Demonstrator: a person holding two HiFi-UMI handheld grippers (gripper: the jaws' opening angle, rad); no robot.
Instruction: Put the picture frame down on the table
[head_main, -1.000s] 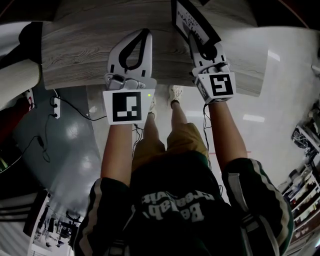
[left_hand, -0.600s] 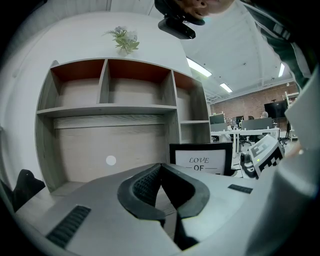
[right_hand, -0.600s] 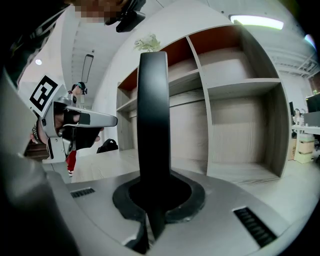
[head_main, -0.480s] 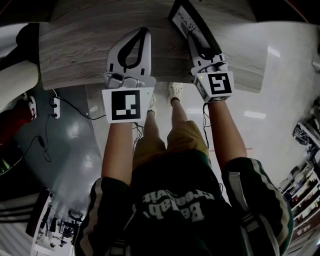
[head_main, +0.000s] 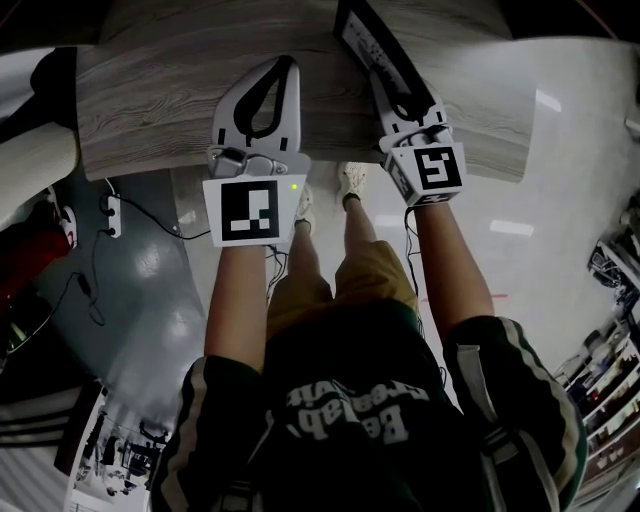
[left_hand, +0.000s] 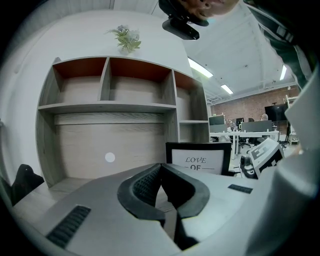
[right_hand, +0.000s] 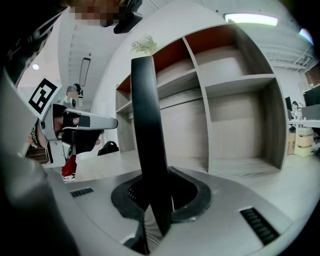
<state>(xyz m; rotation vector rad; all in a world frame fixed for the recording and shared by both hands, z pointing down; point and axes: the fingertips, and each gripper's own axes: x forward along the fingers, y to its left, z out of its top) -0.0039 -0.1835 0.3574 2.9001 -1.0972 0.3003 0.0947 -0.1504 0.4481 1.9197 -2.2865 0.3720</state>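
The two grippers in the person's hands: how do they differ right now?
The right gripper is shut on the black picture frame, which it holds upright; the left gripper is shut with nothing between its jaws. In the head view the right gripper slants toward the left, while the left gripper points straight ahead. Both are pale grey and reach over the wooden table's near edge.

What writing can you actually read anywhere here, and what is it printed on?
"LOVE OF": on the sheet in the picture frame; lower lines hidden.
Lettering on the person's shirt: upside down, too blurred to read.
Marker cubes: black-and-white patterns, no words.
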